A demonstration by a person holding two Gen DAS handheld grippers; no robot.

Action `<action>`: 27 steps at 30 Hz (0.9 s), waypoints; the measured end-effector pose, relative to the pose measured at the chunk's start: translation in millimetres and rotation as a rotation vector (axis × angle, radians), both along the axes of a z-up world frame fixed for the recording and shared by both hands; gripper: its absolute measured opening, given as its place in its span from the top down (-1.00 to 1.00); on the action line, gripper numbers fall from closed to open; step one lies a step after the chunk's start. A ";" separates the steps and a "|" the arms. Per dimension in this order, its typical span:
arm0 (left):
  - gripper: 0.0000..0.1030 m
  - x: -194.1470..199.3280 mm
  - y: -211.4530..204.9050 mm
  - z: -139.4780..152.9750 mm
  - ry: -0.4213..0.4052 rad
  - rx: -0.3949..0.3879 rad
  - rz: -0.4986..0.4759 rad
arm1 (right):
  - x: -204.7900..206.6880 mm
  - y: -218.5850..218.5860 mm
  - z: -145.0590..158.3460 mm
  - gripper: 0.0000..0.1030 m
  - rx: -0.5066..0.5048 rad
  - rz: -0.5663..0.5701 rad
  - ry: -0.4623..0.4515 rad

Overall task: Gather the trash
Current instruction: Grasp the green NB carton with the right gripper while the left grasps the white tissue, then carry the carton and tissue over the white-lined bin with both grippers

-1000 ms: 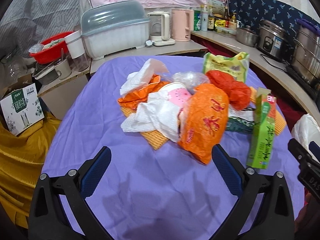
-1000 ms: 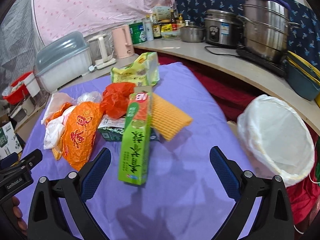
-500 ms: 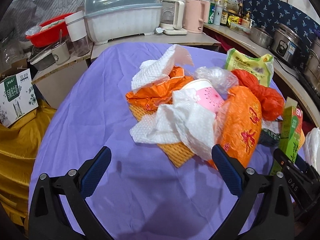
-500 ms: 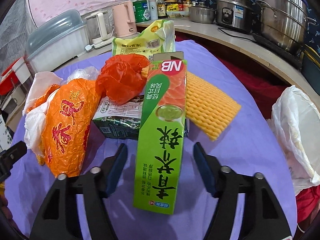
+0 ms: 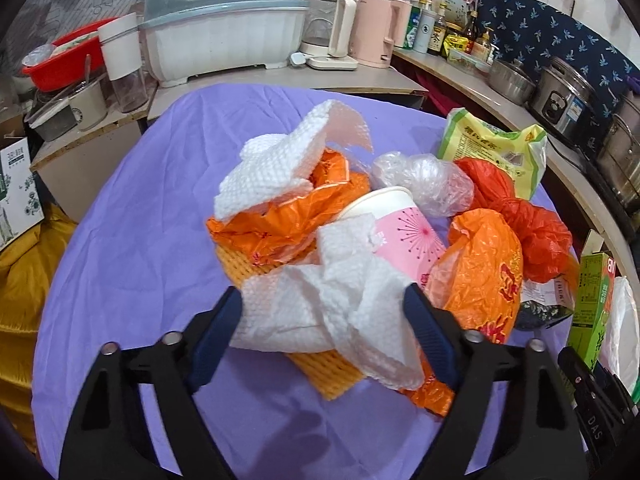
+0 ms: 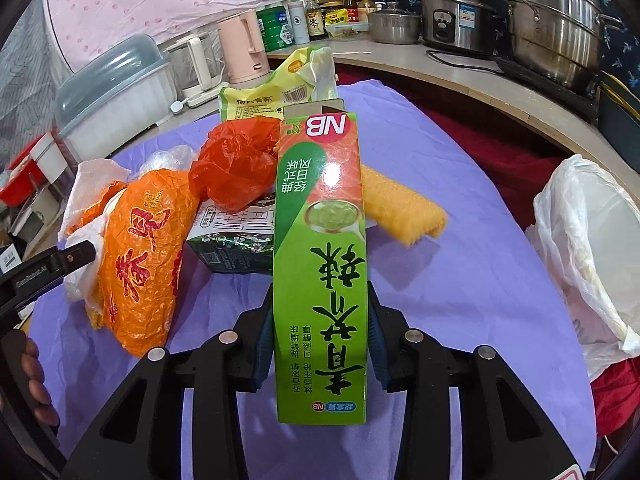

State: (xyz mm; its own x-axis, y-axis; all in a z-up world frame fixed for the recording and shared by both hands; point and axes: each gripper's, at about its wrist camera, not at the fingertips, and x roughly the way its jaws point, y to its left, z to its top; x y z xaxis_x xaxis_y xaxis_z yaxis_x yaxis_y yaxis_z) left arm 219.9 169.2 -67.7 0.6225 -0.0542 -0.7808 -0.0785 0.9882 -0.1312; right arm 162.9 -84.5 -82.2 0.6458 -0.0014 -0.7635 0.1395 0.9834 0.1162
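A heap of trash lies on the purple tablecloth [image 5: 128,248]: white paper towels [image 5: 336,312], orange plastic bags [image 5: 480,280], a pink paper cup [image 5: 404,232], a red bag [image 5: 532,224] and a yellow sponge cloth [image 6: 400,212]. My left gripper [image 5: 324,320] is partly closed, its jaws straddling the crumpled white paper towel; I cannot tell whether they press on it. My right gripper [image 6: 320,336] is shut on the tall green box [image 6: 320,272]. The green box also shows in the left wrist view [image 5: 592,312].
A bin lined with a white bag [image 6: 592,264] stands at the right of the table. A curved counter holds pots [image 6: 560,20], a rice cooker [image 6: 456,12], bottles and kettles [image 5: 376,28]. A dish rack [image 5: 220,28] and red basin [image 5: 64,64] stand at the back left.
My left gripper moved forward and its jaws narrowed around the white paper towel. My right gripper advanced and closed on the green box.
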 end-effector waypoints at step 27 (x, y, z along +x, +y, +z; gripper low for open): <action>0.89 -87.4 -87.0 74.0 -0.124 -0.054 -0.218 | -88.7 -64.0 55.7 0.26 0.023 -0.095 -0.125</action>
